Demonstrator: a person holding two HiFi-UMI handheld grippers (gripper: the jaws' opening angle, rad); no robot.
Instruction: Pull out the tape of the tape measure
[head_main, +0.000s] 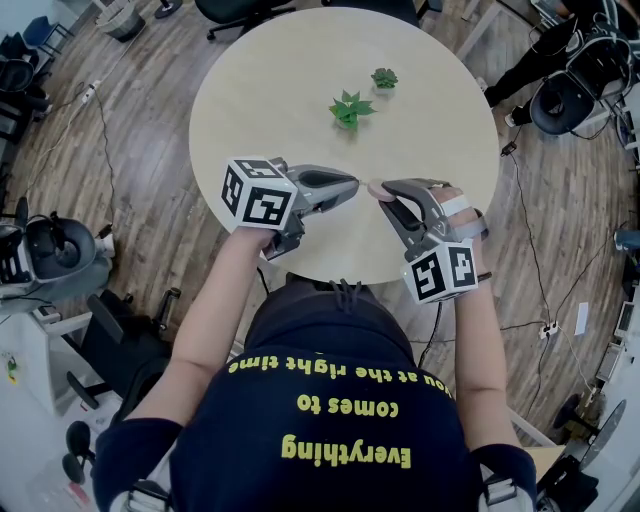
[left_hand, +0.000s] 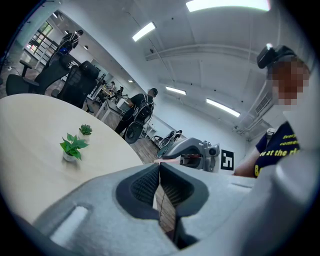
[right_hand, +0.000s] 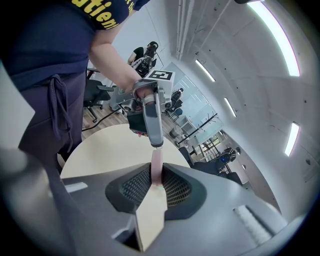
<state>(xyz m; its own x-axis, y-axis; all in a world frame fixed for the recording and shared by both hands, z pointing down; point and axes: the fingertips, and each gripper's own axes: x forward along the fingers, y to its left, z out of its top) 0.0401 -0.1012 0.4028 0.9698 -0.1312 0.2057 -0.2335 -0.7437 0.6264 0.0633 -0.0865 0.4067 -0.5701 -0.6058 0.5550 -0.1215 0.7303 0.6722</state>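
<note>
Over the near edge of the round table (head_main: 270, 110) my two grippers point tip to tip. My right gripper (head_main: 383, 192) is shut on a small pink tape measure (head_main: 380, 189). In the right gripper view the measure sits edge-on between the ribbed pads (right_hand: 172, 187), as a pink strip (right_hand: 156, 167) running up to the left gripper's tip (right_hand: 157, 145). My left gripper (head_main: 352, 183) is shut. In the left gripper view a thin tape (left_hand: 159, 207) shows edge-on between its pads (left_hand: 145, 187), with the right gripper (left_hand: 197, 152) just beyond.
Two small potted plants (head_main: 348, 108) (head_main: 384, 77) stand on the far half of the table. Office chairs (head_main: 565, 100), cables and a person stand on the wooden floor around it. My own torso is close behind the grippers.
</note>
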